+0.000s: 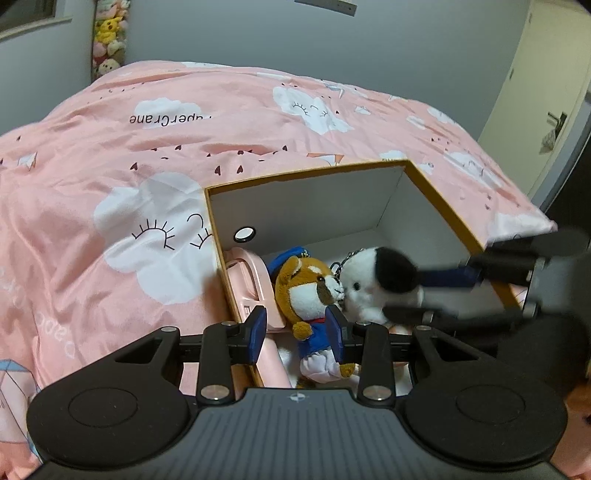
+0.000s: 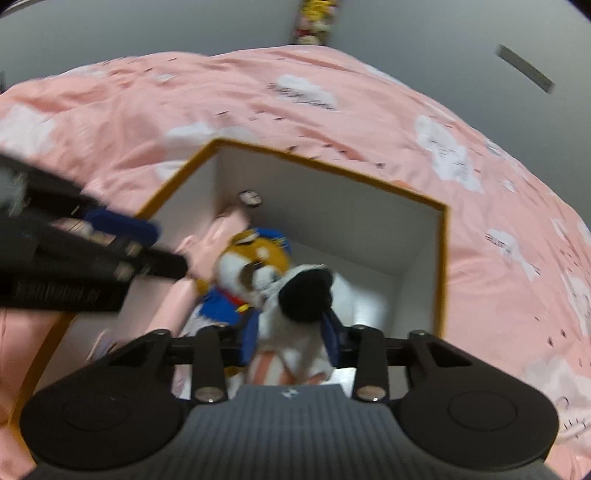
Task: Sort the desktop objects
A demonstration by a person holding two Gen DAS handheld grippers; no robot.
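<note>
a pink quilt (image 1: 155, 155) printed with white clouds covers the bed and fills most of both views; grey walls rise behind it, a strip of small plush toys (image 1: 108, 33) hangs on the far wall, and a pale door (image 1: 546, 92) stands at the right of the left wrist view.

on the quilt sits an open box (image 1: 314, 206) with a mustard-yellow rim and white inside walls; a small round black-ringed hole (image 1: 244, 234) shows low on its left wall. inside, against that left wall, leans a pink plastic object (image 1: 251, 288) whose kind i cannot tell. beside it lies a brown and white plush dog (image 1: 306, 288) in a blue cap and blue jacket, and touching its snout is a white plush dog (image 1: 373, 284) with a black ear and a metal keychain.

the left gripper (image 1: 297, 332) is over the box's near left corner, its blue pads part open on either side of the brown dog's jacket; whether they press it i cannot tell. the right gripper (image 2: 291, 332) reaches in from the right, its blue pads part closed around the white dog's body just under the black ear. the right wrist view is blurred, so contact is not certain.
</note>
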